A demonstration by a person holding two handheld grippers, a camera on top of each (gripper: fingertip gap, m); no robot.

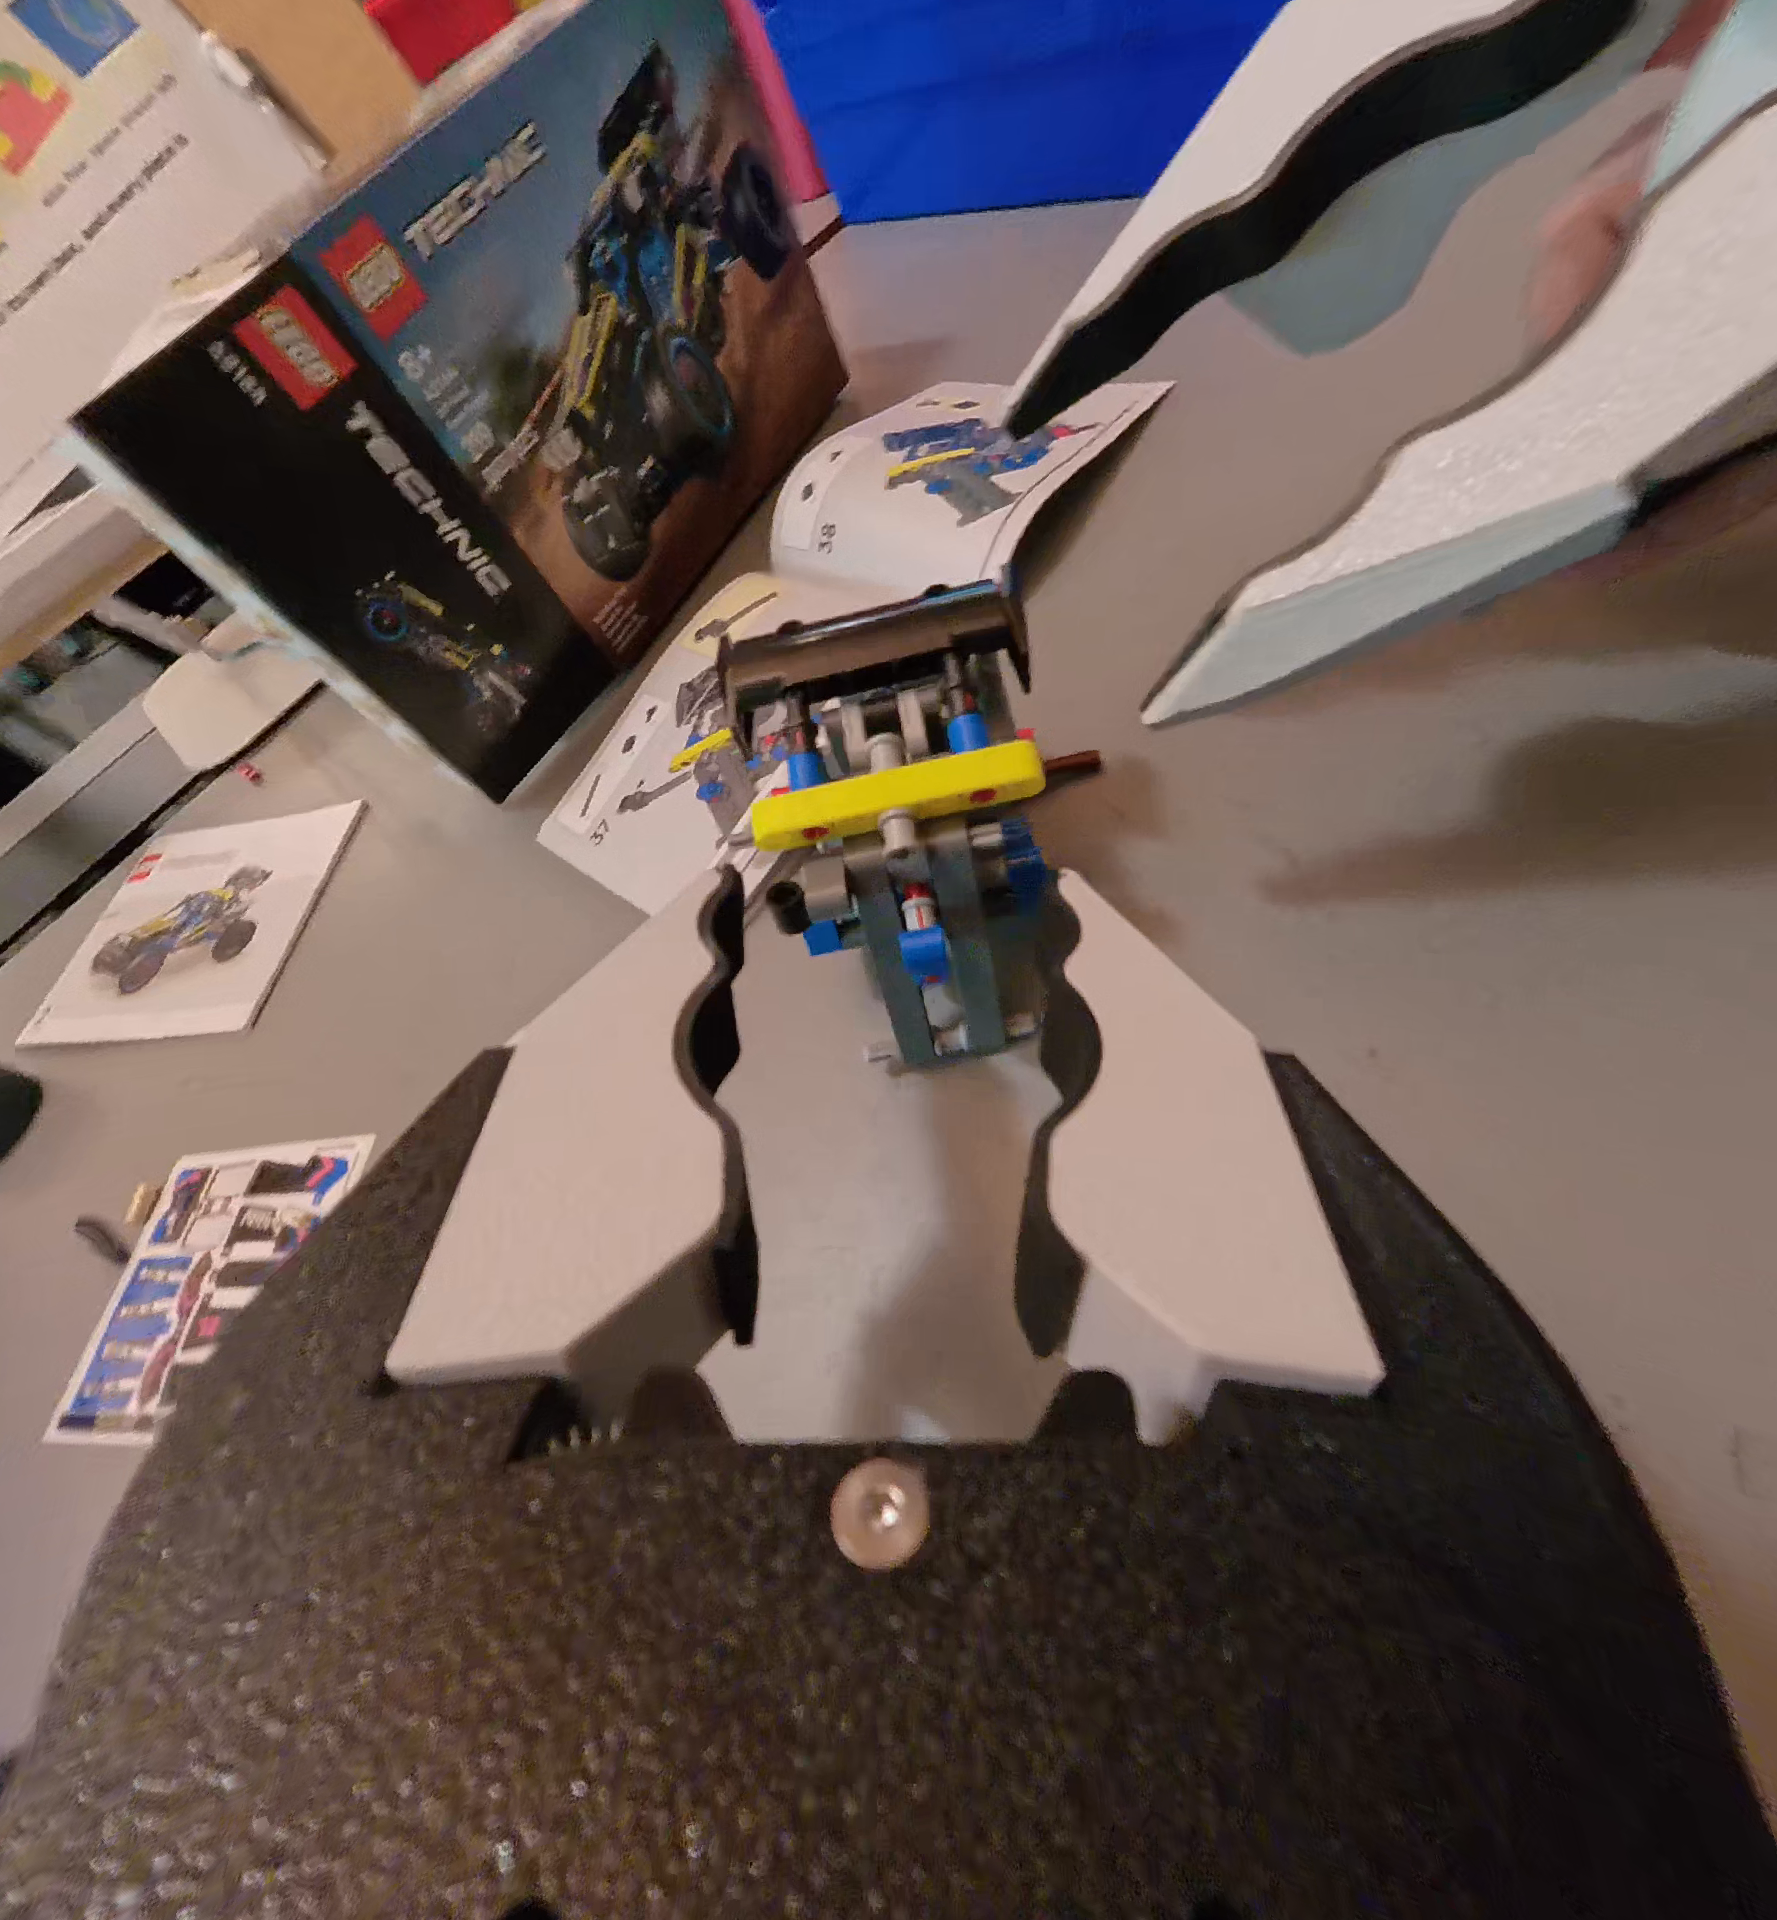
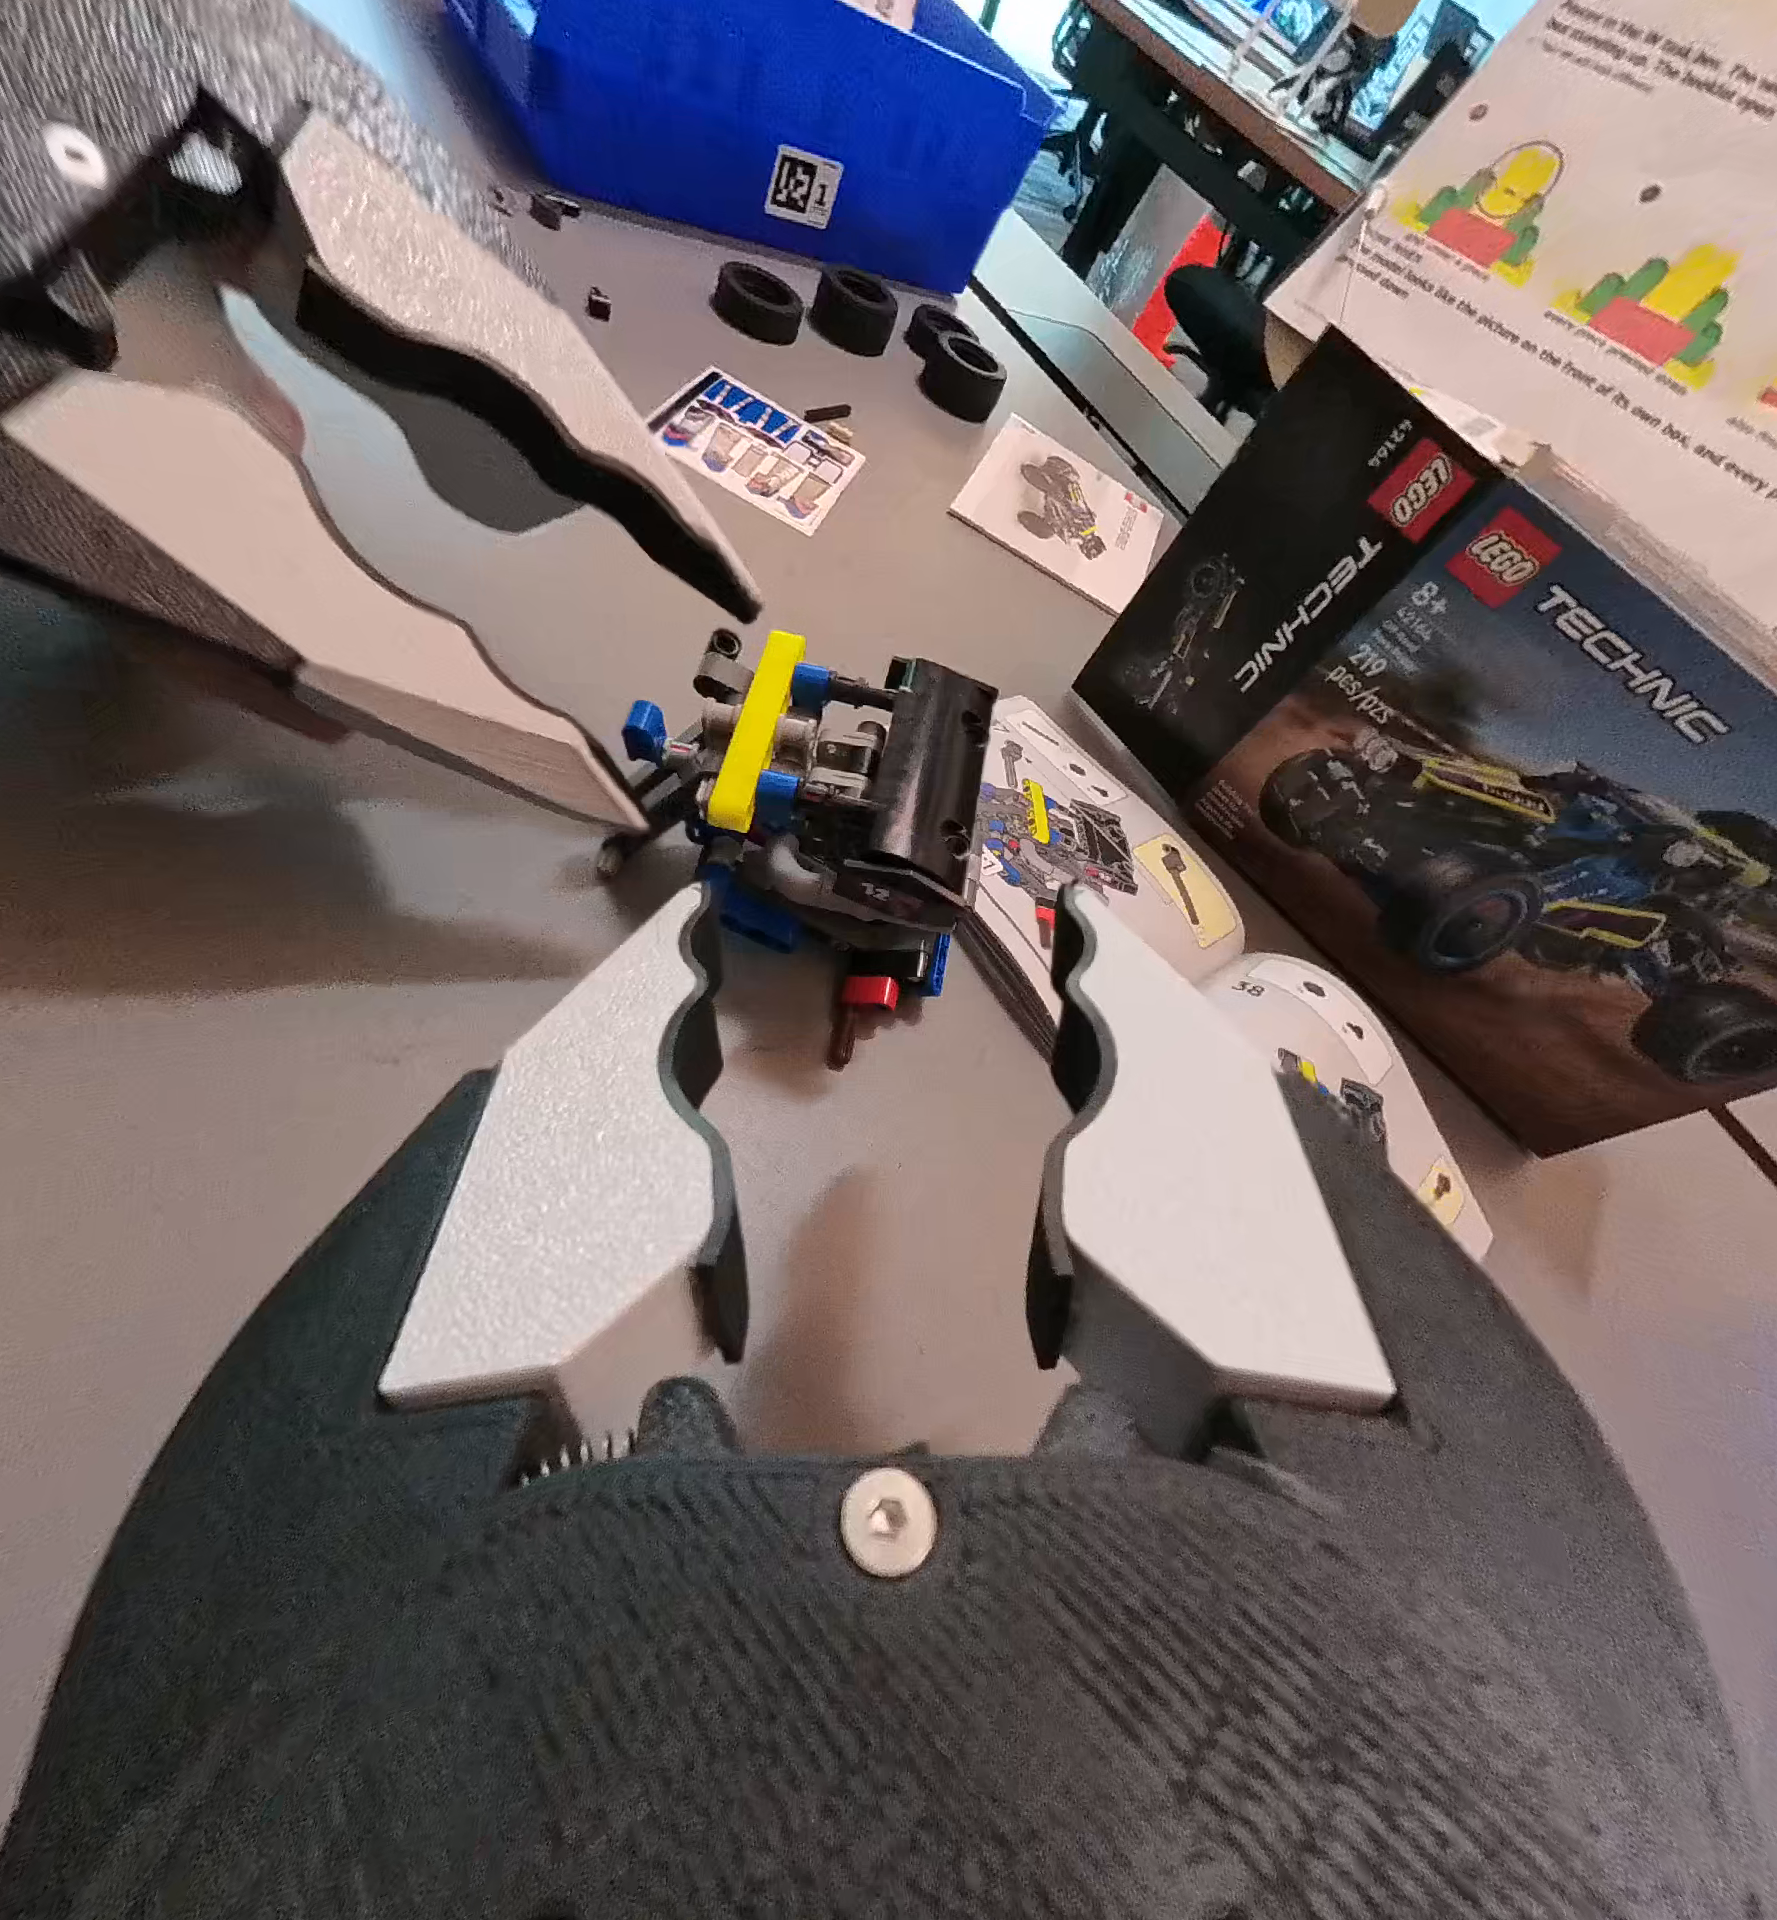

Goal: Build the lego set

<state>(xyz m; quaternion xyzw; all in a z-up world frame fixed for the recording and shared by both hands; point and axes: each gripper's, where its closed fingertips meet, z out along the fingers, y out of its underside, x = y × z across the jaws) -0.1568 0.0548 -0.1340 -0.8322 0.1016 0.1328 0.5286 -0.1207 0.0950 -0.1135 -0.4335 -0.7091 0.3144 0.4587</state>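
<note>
Both claws stand open around one small brick-built model point(image 1: 894, 831) resting on the grey desk point(image 1: 1383, 1143), and neither has hold of it. Left claw point(image 1: 889, 914) has its jaws spread wide; the model's narrow grey-and-blue end lies between the two fingertips, close to the right-hand pad, though blur makes it impossible to tell whether that pad touches; a clear gap shows on the other side. Right claw point(image 2: 879, 935) is likewise wide open, its tips just short of the model's black-panelled side, with a red-capped brown axle point(image 2: 858, 1013) sticking out of the model into the space between the fingers. A yellow beam point(image 2: 754, 732) crosses the top of the model. Just beyond the model lies an open instruction booklet point(image 2: 1154, 831), partly under it. Behind the booklet stands a printed toy box point(image 2: 1538, 790). Farther from the model are a sticker sheet point(image 2: 759, 447), a second closed booklet point(image 2: 1060, 509), four black tyres point(image 2: 853, 312) and, beyond these, a blue bin point(image 2: 759, 114).
</note>
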